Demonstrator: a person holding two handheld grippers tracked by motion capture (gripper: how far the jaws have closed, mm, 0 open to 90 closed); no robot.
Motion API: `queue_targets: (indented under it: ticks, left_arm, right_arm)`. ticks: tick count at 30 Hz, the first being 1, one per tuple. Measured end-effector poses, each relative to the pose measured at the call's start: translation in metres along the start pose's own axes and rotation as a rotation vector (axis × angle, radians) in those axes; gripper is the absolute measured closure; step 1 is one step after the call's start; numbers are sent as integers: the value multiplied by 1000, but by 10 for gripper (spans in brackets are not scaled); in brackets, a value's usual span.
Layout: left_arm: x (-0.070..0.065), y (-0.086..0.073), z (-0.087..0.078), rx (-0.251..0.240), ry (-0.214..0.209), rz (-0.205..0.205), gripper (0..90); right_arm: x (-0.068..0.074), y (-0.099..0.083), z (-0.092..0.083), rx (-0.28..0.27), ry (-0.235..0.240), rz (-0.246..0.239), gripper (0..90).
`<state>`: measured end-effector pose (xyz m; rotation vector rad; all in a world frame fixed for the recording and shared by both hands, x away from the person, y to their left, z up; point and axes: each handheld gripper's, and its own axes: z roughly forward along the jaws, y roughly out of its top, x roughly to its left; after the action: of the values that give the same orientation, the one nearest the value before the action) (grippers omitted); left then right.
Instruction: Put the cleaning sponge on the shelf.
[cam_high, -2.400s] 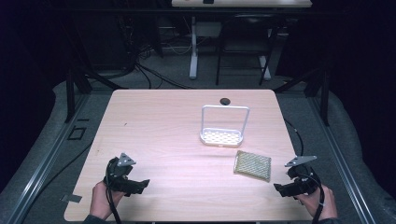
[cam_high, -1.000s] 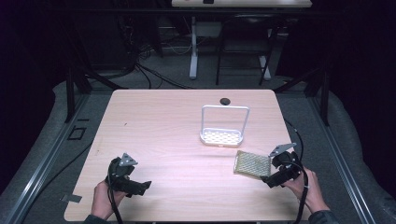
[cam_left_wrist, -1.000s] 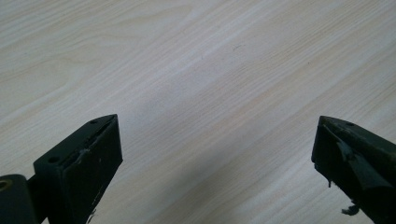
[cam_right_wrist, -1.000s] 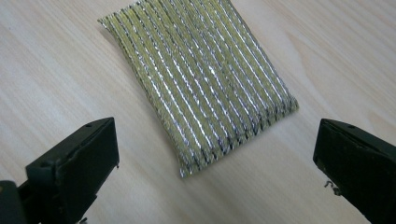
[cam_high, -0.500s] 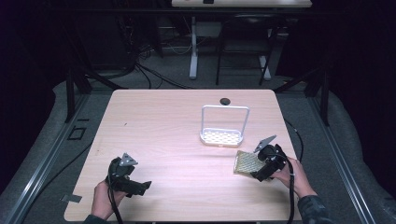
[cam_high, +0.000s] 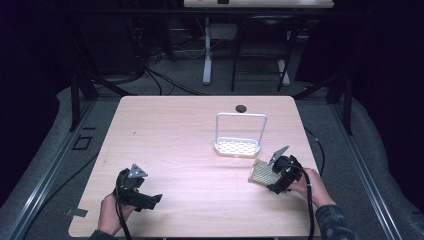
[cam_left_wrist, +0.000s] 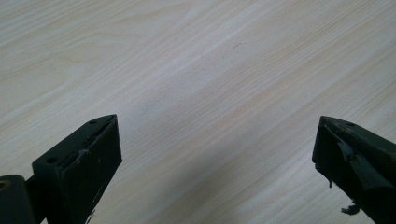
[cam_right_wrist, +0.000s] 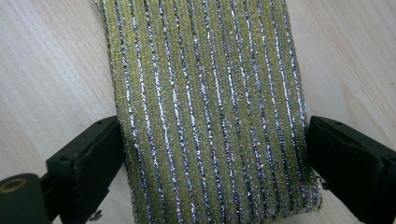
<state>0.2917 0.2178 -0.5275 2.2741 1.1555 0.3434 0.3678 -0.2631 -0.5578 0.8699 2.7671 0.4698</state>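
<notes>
The right gripper (cam_high: 274, 181) is in the grasping step: its jaws stand apart on either side of a green scouring pad with silver stripes (cam_right_wrist: 205, 107), one jaw just beside each long edge, with no squeeze visible yet. The pad lies flat on the wooden table (cam_high: 190, 150), directly between and ahead of that gripper's jaws, and a white wire-handled rack (cam_high: 239, 136) stands a little beyond it, farther from the person. The left gripper (cam_high: 137, 192) rests well apart to the other side, jaws also spread, with bare tabletop between them. A small dark round object (cam_high: 241, 108) sits far beyond the rack. The next move likely calls for closing the right jaws evenly on the pad's edges; since the pad looks soft and thin, it may buckle, so a low, centred pinch before lifting seems wise.
</notes>
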Motion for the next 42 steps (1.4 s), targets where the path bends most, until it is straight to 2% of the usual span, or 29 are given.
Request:
queue_targets:
  ticks: [11, 20, 23, 28, 33, 38, 39, 42]
  left_arm:
    - [1, 0, -1, 0, 2, 4, 16]
    - [1, 0, -1, 0, -4, 3, 14]
    - [1, 0, -1, 0, 0, 4, 14]
    - [1, 0, -2, 1, -2, 1, 14]
    - [1, 0, -2, -1, 1, 2, 15]
    - [1, 0, -1, 0, -1, -4, 16]
    - [1, 0, -1, 1, -1, 0, 16]
    - [1, 0, -1, 0, -1, 2, 16]
  right_arm:
    - [1, -2, -3, 3, 9, -30, 126]
    - [2, -4, -4, -4, 13, -32, 179]
    - [2, -4, -6, -4, 11, -36, 222]
    - [2, -7, -9, -22, -5, -27, 327]
    - [2, -9, -12, -35, -17, -22, 360]
    - [-1, -13, -18, -59, -13, 10, 361]
    - [-1, -14, -23, -68, -20, 21, 361]
    - [1, -15, -26, -74, -20, 25, 361]
